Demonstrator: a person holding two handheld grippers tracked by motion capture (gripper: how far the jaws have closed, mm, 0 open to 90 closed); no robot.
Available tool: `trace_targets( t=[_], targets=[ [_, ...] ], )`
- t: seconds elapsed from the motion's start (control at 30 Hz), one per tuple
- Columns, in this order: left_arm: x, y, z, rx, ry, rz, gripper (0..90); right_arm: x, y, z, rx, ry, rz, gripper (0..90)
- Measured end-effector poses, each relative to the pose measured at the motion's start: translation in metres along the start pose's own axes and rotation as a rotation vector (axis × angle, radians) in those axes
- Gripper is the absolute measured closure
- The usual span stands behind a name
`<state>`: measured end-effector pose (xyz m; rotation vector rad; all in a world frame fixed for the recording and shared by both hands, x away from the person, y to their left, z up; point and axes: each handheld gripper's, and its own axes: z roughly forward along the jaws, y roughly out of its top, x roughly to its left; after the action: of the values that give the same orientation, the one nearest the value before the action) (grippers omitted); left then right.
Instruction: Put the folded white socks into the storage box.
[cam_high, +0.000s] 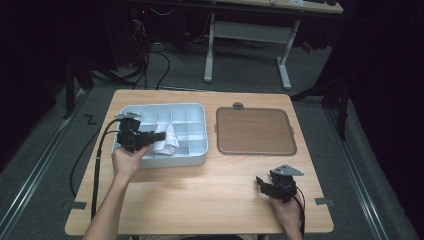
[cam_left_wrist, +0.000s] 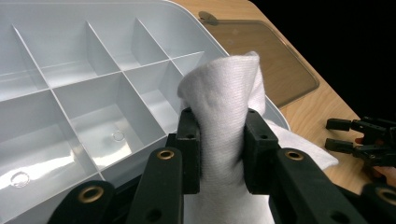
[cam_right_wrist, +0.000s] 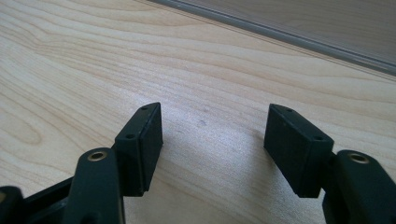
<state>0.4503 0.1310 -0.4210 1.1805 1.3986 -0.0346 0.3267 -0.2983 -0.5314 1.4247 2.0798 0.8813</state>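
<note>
Left tongs (cam_left_wrist: 217, 149): clamping a white cloth (cam_left_wrist: 224, 107) between the two pads, jaws standing narrow with the fabric bunched up and rising in a fold above them; gripping it by a pinched ridge is likely giving a firm hold on soft material

White cloth: sitting in the left tongs and spilling down below and to the side of them, over the near rim of the divided tray (cam_left_wrist: 70, 93); in the high view the cloth (cam_high: 165, 138) is lying just ahead of those tongs (cam_high: 150, 136), over the tray's middle compartments

Divided tray: pale grey, with rows of square compartments stretching away beyond the left tongs; the ones in sight are holding nothing, so the cloth is probably being carried to one of them or wiped along the dividers

Right tongs (cam_right_wrist: 212, 140): standing wide with nothing between the pads, hovering close over bare table (cam_right_wrist: 93, 60); in the high view they (cam_high: 262, 185) are resting well apart from the tray, seemingly parked while the left side is working

Brown lid (cam_high: 254, 131): lying flat on the table beyond the right tongs, just beside the tray; set off it, presumably to be leaving the compartments open to reach
</note>
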Motion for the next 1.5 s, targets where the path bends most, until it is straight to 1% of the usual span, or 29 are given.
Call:
trace_targets(
  t=[0.07, 0.1, 0.23, 0.33, 0.47, 0.53, 0.63, 0.93, 1.17, 1.37, 1.5],
  targets=[
    [0.002, 0.001, 0.002, 0.004, 0.006, -0.007, 72.2, 0.0, 0.0, 0.0, 0.0, 0.0, 0.0, 37.6],
    [0.004, 0.001, 0.004, 0.007, 0.012, -0.017, 72.1, 0.0, 0.0, 0.0, 0.0, 0.0, -0.001, 37.6],
    [0.01, -0.001, 0.008, 0.026, 0.025, -0.029, 72.1, 0.0, 0.0, 0.0, 0.0, -0.002, 0.001, 37.1],
    [0.016, -0.002, 0.01, 0.03, 0.037, -0.042, 72.1, 0.0, 0.0, 0.0, 0.0, -0.003, 0.001, 37.1],
    [0.025, -0.003, 0.012, 0.031, 0.065, -0.047, 72.1, 0.0, 0.0, 0.0, 0.001, -0.003, 0.002, 37.0],
    [0.029, -0.004, 0.013, 0.041, 0.078, -0.047, 72.1, 0.0, 0.0, 0.0, 0.0, -0.003, 0.003, 37.0],
    [0.034, -0.007, 0.017, 0.052, 0.103, -0.032, 72.0, 0.0, 0.0, 0.0, 0.0, -0.003, 0.001, 37.0],
    [0.037, -0.014, 0.023, 0.067, 0.145, 0.033, 71.9, 0.0, 0.0, 0.0, 0.001, -0.002, 0.003, 37.0],
    [0.038, -0.018, 0.025, 0.072, 0.164, 0.064, 71.9, 0.0, 0.0, 0.0, 0.001, -0.002, 0.003, 37.0],
    [0.039, -0.022, 0.026, 0.087, 0.182, 0.106, 72.1, 0.0, 0.0, 0.0, 0.001, -0.001, 0.004, 37.0],
    [0.039, -0.024, 0.027, 0.092, 0.19, 0.119, 72.4, 0.0, 0.0, 0.0, 0.001, -0.002, 0.003, 36.9]
  ],
)
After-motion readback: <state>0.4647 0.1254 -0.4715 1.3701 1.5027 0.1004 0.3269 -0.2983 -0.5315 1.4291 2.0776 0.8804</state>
